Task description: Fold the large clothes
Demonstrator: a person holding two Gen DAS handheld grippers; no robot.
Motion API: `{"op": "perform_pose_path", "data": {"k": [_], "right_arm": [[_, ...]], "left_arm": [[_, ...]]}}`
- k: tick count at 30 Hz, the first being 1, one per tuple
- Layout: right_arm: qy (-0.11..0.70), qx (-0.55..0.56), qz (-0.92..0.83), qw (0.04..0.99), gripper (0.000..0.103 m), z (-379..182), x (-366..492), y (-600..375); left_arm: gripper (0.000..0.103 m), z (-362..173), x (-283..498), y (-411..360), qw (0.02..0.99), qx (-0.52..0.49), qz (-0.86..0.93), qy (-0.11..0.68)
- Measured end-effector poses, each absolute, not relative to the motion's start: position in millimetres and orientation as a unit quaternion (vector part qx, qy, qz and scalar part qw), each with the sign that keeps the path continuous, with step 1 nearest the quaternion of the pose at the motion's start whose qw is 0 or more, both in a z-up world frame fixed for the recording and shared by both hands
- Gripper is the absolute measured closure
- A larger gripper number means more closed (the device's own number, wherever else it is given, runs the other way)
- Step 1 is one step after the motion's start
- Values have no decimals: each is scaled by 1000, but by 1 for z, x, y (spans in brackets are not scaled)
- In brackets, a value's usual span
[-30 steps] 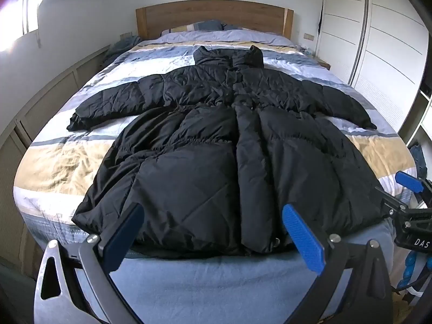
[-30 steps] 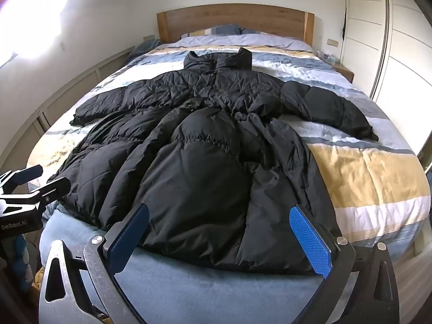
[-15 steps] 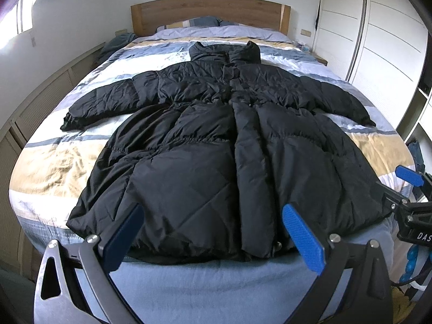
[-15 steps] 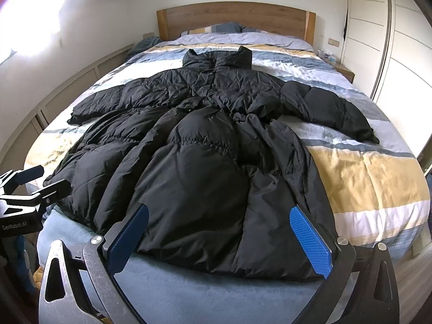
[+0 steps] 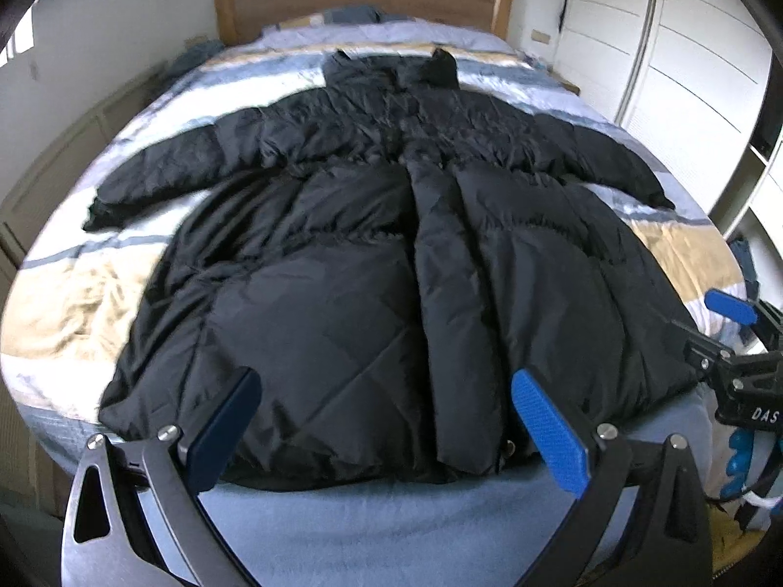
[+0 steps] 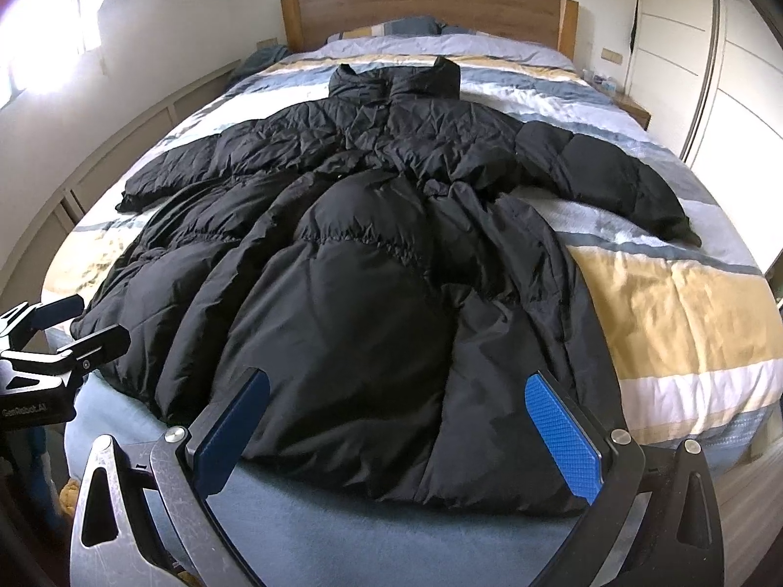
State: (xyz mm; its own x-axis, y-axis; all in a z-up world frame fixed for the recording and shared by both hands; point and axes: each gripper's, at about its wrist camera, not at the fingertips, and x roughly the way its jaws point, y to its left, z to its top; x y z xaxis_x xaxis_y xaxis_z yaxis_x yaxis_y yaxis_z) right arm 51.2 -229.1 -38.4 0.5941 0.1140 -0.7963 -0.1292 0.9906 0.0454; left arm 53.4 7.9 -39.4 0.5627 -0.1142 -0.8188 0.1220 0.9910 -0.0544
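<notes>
- So I've got a long black puffer coat [image 5: 381, 264] spread flat on the bed [image 5: 63, 303], collar [image 5: 391, 68] up at 12 o'clock toward the wooden headboard [image 5: 362, 0], hem down at 6 o'clock right by the foot edge.
- Both sleeves are flung out: one toward 9 o'clock [image 5: 161, 176], the other toward 3 o'clock [image 5: 621, 166], both lying on the striped duvet.
- My left hand-held gripper [image 5: 386, 420] is spread wide, nothing in it, hovering just short of the hem. Blue pads [image 5: 548, 435] sit either side of the coat's front placket.
- My right hand-held gripper [image 6: 396, 420] is the same deal, wide apart and empty, hanging over the hem's right half.
- In the left wrist view the right one pokes in at 3 o'clock; in the right wrist view the left one shows at 9 o'clock.
- Coat looks puffier and bunched around the waist [image 6: 372, 239] in the right view.
- White wardrobe doors [image 6: 734, 73] at 2 o'clock, pillows [image 6: 406, 27] against the headboard.
</notes>
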Motion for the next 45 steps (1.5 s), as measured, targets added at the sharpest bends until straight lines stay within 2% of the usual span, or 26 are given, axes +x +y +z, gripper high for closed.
{"op": "perform_pose_path", "data": {"k": [6,16,23,30,42,43,45], "right_arm": [[426,-5,90,900,1,-27,67,-234],[369,42,68,926,1,21,141,-285],[368,116,1,923,0,20,214,-355],[384,234,-59,891,0,-31,274,-436],[374,403,-144,823,1,-130,312,-553],[372,412,-147,819,1,-135,313,-559],[366,429,-153,812,9,-144,316,-572]], "left_arm": [[0,-43,83,25,869,-13,-68,489],[0,-3,154,68,892,-44,-18,450],[0,13,208,81,903,-19,26,427],[0,8,266,97,904,-16,63,422],[0,-35,337,94,889,-25,78,451],[0,-39,341,92,887,-26,76,454],[0,-47,347,90,884,-25,73,460]]}}
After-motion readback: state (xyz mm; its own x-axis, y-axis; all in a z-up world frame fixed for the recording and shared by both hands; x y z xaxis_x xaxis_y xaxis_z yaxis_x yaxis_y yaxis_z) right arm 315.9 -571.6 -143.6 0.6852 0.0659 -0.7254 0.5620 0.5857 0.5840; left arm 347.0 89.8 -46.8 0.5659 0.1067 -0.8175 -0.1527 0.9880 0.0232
